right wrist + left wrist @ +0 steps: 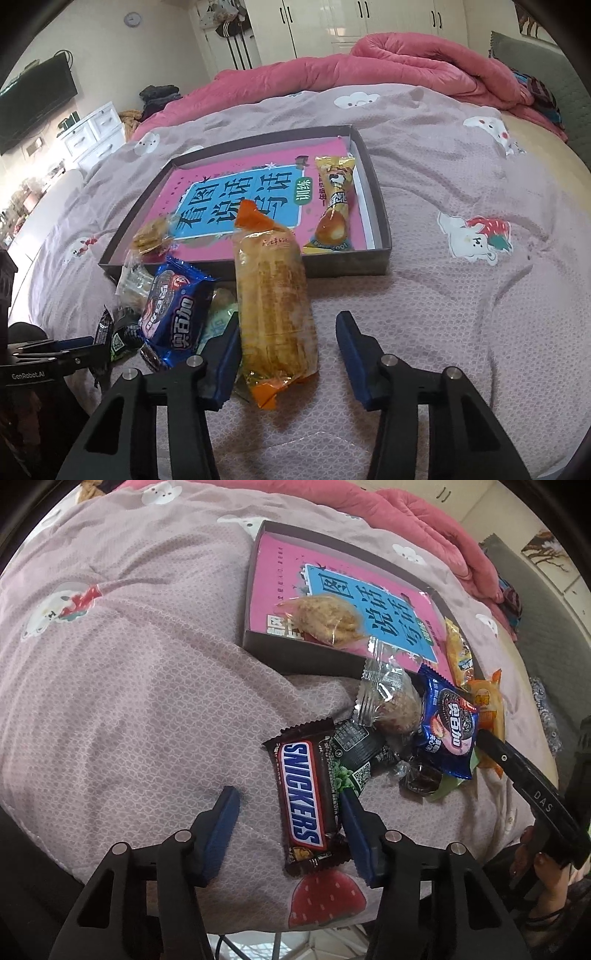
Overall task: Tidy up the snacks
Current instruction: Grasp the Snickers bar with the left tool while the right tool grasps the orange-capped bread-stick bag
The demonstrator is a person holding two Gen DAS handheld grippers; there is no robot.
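A shallow dark box (295,653) (380,206) with a pink and blue book inside lies on the bed. In it are a clear-wrapped biscuit (327,618) (151,236) and a yellow drumstick snack (334,201) (458,651). In front of the box lies a pile: a Snickers bar (306,797), a dark green packet (356,755), a clear-wrapped cake (391,701), a blue Oreo pack (448,723) (173,310) and an orange-wrapped bread (275,299) (487,705). My left gripper (290,801) is open, the Snickers bar between its fingers. My right gripper (288,332) is open around the bread's near end.
The bed has a mauve patterned cover (129,701) (461,295) and a rumpled pink quilt (369,66) at the far side. White wardrobes (351,22), a drawer unit (92,133) and a wall television (33,103) stand beyond the bed.
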